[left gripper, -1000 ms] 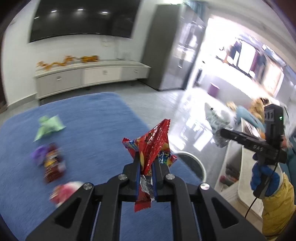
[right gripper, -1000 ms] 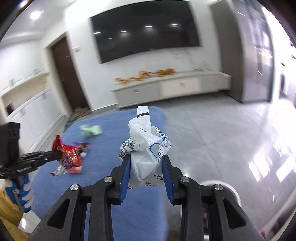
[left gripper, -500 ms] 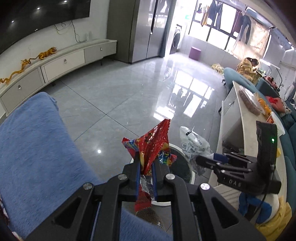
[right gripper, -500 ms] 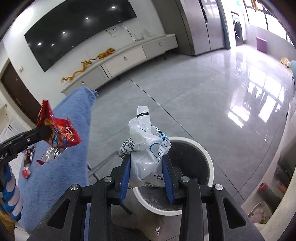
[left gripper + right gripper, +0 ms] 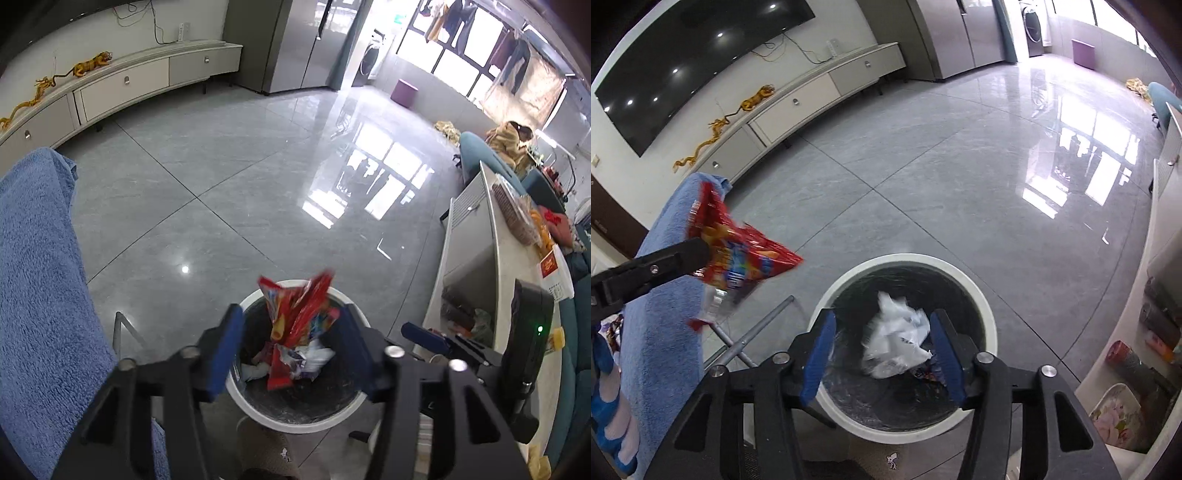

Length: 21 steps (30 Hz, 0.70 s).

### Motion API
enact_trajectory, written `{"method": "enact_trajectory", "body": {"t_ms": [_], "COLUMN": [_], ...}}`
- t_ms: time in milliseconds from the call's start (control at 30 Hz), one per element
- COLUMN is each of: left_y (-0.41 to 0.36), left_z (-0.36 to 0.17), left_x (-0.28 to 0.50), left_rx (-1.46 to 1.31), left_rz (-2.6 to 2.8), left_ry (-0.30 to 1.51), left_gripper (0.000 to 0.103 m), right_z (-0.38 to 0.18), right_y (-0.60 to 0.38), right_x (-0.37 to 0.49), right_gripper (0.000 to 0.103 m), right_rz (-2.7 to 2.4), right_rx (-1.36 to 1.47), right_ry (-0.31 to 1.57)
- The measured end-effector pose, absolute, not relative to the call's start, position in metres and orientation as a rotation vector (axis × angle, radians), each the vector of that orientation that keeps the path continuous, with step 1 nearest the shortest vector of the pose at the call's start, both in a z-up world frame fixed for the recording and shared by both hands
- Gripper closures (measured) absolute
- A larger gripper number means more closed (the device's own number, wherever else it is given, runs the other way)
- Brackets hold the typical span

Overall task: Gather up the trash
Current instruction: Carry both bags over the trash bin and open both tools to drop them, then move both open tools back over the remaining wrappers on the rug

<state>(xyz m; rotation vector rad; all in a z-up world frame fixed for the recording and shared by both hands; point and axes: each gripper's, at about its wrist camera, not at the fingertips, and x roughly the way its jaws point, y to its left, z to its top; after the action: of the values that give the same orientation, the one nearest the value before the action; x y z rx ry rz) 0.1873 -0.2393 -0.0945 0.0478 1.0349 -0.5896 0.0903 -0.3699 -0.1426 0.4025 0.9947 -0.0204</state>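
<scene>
A round white trash bin point(image 5: 258, 413) with a dark liner stands on the floor below both grippers; it also shows in the right wrist view point(image 5: 988, 314). My left gripper point(image 5: 291, 347) is open above it, and the red snack wrapper point(image 5: 299, 310) hangs loose between its fingers over the bin. In the right wrist view the wrapper point(image 5: 738, 254) shows at the left fingertips, left of the bin. My right gripper point(image 5: 882, 350) is open over the bin, and the white plastic bag point(image 5: 897, 339) lies inside.
A table with a blue towel point(image 5: 33, 277) is at the left, its metal legs point(image 5: 753, 332) beside the bin. A white counter point(image 5: 495, 266) with clutter runs along the right. Grey tiled floor point(image 5: 229, 173) stretches to a white TV cabinet point(image 5: 125, 85).
Both grippers have opened over the bin. The white bag has dropped from the right gripper into the bin. The red wrapper has come loose from the left gripper's fingers.
</scene>
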Motion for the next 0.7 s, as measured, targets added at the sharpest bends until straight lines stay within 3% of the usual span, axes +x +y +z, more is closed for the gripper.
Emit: {"method": "enact_trajectory", "body": {"t_ms": [567, 700], "left_y": [-0.172, -0.139], "left_z": [-0.044, -0.025], "left_x": [0.15, 0.135], "left_rx": [0.029, 0.026], "left_rz": [-0.489, -0.416], "left_ry": [0.897, 0.825], "left_gripper": [0.048, 0.048], "right_z": [-0.085, -0.056], "right_y": [-0.357, -0.33], "right_x": [0.051, 0.043], "right_gripper": [0.042, 0.034], "right_rz": [-0.075, -0.067], "right_rx": [0.364, 0.263], "right_ry": [0.888, 0.834]}}
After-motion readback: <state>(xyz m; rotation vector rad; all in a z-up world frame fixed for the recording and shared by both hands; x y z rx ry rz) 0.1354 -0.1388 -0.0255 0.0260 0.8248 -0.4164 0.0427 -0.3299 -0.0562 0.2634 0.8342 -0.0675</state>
